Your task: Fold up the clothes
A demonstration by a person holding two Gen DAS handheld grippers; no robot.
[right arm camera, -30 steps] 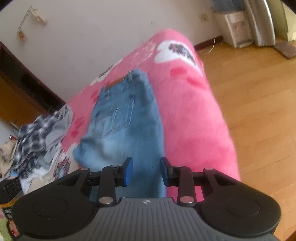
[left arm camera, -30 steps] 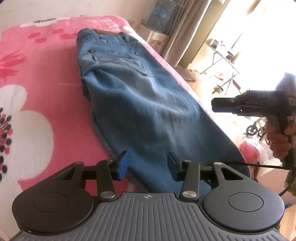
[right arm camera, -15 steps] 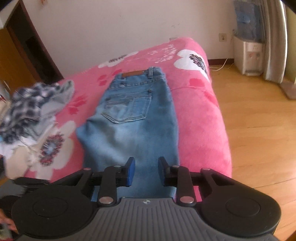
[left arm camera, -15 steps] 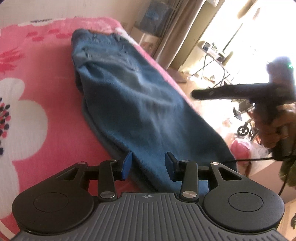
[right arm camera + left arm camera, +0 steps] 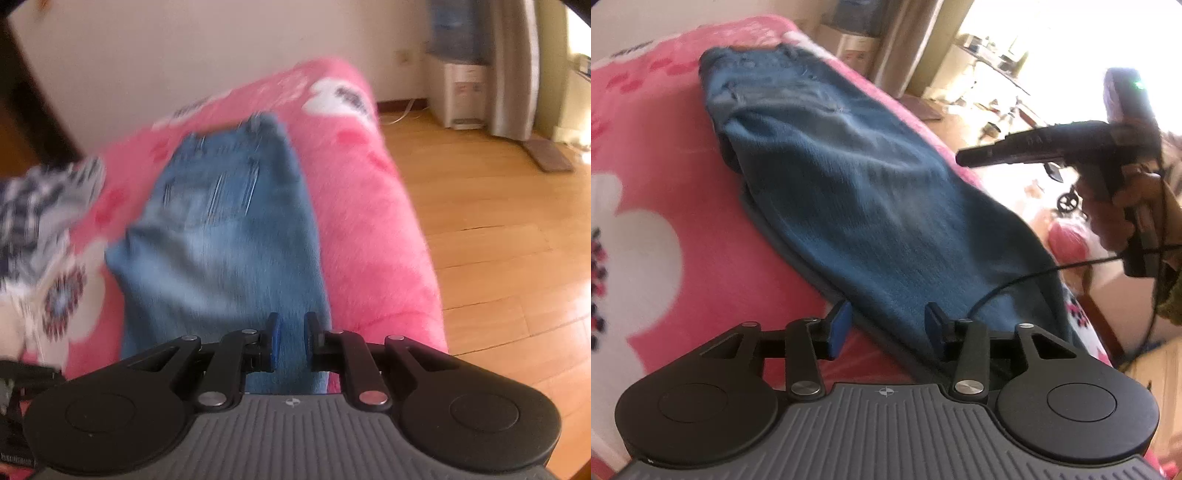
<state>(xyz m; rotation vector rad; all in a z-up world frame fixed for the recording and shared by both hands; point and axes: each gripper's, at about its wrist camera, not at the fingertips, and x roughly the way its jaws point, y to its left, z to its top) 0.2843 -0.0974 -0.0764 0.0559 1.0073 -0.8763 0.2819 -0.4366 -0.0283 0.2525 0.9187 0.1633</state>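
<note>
A pair of blue jeans (image 5: 864, 192) lies lengthwise on a pink flowered blanket (image 5: 665, 177), folded leg on leg, waistband at the far end. My left gripper (image 5: 884, 326) is open, hovering just above the near hem of the jeans. In the left wrist view the right gripper (image 5: 964, 158) is seen from the side, held by a hand above the jeans' right edge. In the right wrist view the jeans (image 5: 225, 236) run away from my right gripper (image 5: 291, 338), whose jaws stand a small gap apart over the near end, holding nothing.
A heap of checked and white clothes (image 5: 40, 206) lies on the bed to the left of the jeans. The bed's right edge (image 5: 406, 236) drops to a wooden floor (image 5: 498, 229). A water dispenser (image 5: 461, 92) and a curtain stand by the far wall.
My right gripper's jaws have narrowed and it has dropped closer to the jeans. My left gripper has tilted and shifted slightly over the near hem.
</note>
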